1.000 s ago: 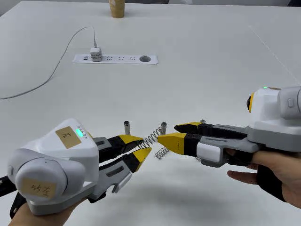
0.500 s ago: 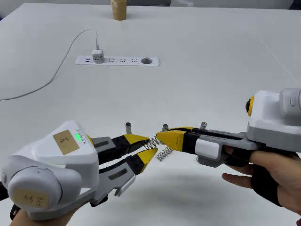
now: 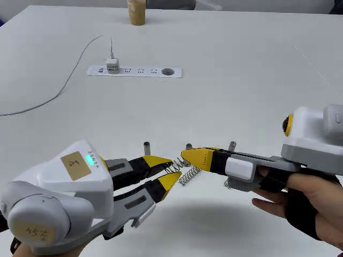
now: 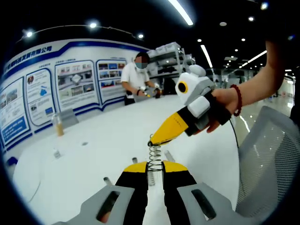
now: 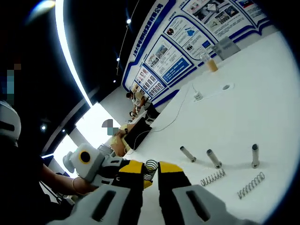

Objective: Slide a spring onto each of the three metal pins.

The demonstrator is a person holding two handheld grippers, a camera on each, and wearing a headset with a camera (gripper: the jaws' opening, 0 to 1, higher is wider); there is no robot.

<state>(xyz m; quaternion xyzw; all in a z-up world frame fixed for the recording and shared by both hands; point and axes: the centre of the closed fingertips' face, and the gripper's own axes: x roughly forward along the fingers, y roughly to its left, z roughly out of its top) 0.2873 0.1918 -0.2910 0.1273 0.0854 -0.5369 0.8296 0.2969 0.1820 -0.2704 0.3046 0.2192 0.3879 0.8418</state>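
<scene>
Left gripper (image 3: 163, 170): white rounded shell, black jaws with yellow tips, clenched on lower end of thin coiled steel-wire spring (image 4: 153, 157). Right gripper (image 3: 186, 155): same build, tips pinched on spring's other end, so spring spans between both grippers. 3 short grey cylindrical metal pins (image 3: 188, 146) stand upright in row on smooth white tabletop (image 3: 225, 80), at 12 o'clock of held spring, all bare. Loose coil spring (image 5: 213, 177) and second loose coil spring (image 5: 251, 185) lie flat near pins, at 6 o'clock of them in right gripper view.
</scene>
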